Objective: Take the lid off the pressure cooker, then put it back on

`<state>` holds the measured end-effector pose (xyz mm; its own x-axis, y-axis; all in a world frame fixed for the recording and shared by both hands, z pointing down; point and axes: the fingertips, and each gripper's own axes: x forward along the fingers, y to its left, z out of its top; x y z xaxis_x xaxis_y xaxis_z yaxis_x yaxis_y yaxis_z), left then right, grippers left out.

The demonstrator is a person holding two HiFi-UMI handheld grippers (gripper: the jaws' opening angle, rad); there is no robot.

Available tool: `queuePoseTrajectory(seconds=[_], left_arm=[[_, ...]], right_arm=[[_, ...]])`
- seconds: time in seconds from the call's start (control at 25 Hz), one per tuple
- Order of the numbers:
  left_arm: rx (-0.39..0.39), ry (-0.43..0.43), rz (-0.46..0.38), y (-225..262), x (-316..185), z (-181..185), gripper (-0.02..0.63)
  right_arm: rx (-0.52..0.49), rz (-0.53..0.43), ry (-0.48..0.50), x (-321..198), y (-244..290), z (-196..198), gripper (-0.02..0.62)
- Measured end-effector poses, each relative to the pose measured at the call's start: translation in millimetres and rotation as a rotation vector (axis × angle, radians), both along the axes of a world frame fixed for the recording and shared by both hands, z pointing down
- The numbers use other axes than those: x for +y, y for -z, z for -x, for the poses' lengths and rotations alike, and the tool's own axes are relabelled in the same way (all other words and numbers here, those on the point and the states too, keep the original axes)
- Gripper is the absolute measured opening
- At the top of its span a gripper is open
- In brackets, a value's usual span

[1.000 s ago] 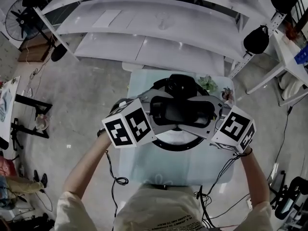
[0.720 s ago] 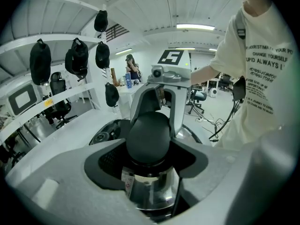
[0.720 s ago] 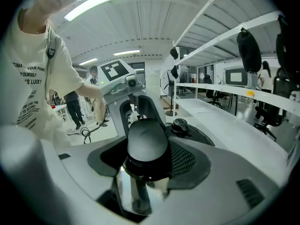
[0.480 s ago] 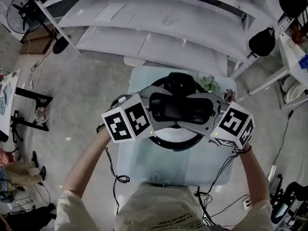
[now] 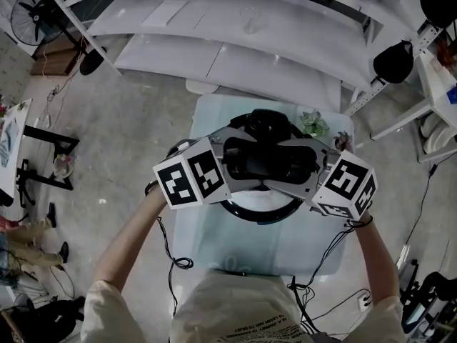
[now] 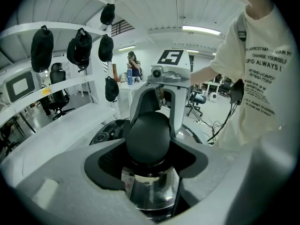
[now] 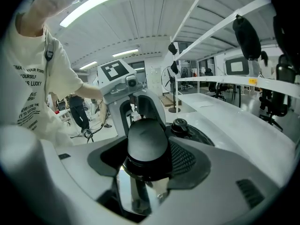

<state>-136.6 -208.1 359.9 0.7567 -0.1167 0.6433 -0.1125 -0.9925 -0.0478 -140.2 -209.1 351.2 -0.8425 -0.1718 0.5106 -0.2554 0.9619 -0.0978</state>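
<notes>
Clamping left gripper [image 6: 149, 146] and right gripper [image 7: 147, 146] on the black handle ends [image 5: 268, 164] at nine and three o'clock of the pressure cooker [image 5: 260, 216] mid-table [image 5: 214, 241], lid [image 5: 265, 125] apparently seated, beginning the lid-off step, calling next for a level twist and lift.

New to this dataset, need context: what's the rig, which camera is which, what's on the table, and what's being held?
No robot here: a person holds hand-held tongs in each hand, and the marker cube on each is part of it. The head view comes from a camera on the person's head, looking down. The two gripper views come from cameras riding on the tongs, looking along the jaws. On the small table stands a pressure cooker, lid on. The left tongs appear closed on its left handle, the right tongs on its right handle.
</notes>
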Motion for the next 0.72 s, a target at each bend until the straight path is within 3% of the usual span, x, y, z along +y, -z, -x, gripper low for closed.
queuePoseTrajectory(seconds=[0.72], left_arm=[[0.036, -0.002, 0.012, -2.8, -0.5, -3.3, 0.291]], right_arm=[[-0.026, 0.027, 0.01, -0.6, -4.2, -3.0, 0.276]])
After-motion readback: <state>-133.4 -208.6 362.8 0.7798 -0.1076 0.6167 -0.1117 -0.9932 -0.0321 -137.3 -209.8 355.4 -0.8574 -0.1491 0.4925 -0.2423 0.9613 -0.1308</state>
